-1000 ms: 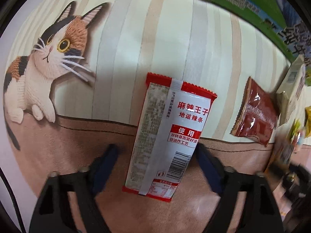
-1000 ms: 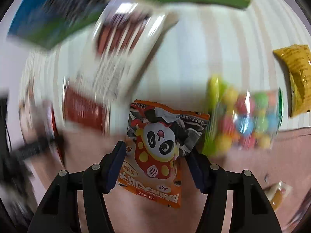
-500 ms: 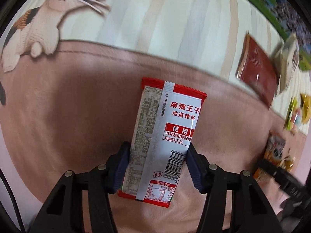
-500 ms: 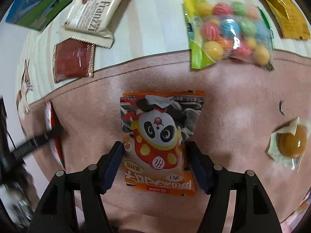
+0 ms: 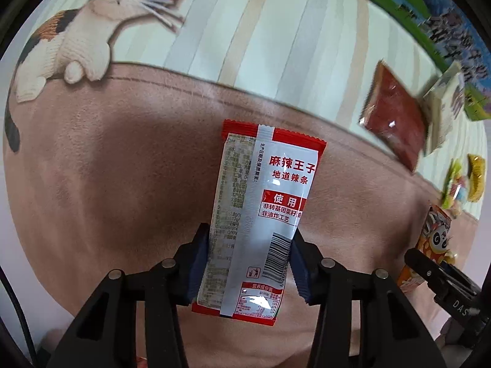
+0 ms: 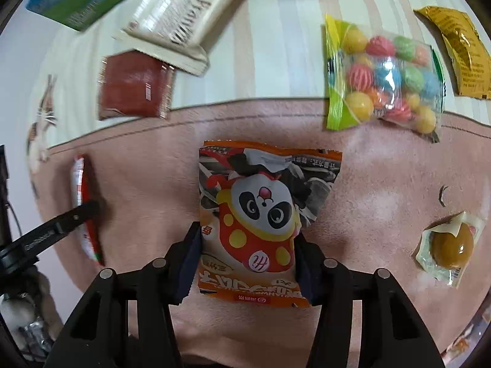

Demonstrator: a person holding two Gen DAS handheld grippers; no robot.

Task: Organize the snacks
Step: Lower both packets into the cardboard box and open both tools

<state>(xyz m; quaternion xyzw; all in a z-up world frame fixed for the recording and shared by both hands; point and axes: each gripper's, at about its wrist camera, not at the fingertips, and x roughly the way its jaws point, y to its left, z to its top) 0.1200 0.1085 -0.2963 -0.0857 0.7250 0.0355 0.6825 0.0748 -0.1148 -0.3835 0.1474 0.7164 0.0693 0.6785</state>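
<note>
My left gripper (image 5: pixel 248 263) is shut on a red and white spicy-strip packet (image 5: pixel 260 211), held over the pink part of the mat (image 5: pixel 122 168). My right gripper (image 6: pixel 247 260) is shut on an orange panda snack bag (image 6: pixel 264 214), also over the pink mat (image 6: pixel 383 184). In the right wrist view the red and white packet (image 6: pixel 84 205) and the left gripper's finger (image 6: pixel 55 230) show at the left. In the left wrist view the panda bag (image 5: pixel 432 239) shows at the right edge.
On the striped part lie a dark red packet (image 6: pixel 135 87), a cream wafer pack (image 6: pixel 181 27), a bag of coloured candy balls (image 6: pixel 386 73) and a yellow packet (image 6: pixel 460 55). A wrapped brown sweet (image 6: pixel 448 245) lies on the pink mat. A green-blue box (image 6: pixel 79 3) lies at the back.
Both grippers closed on their packets and drew them back from the striped area over the pink mat. In the last half second they moved only slightly.
</note>
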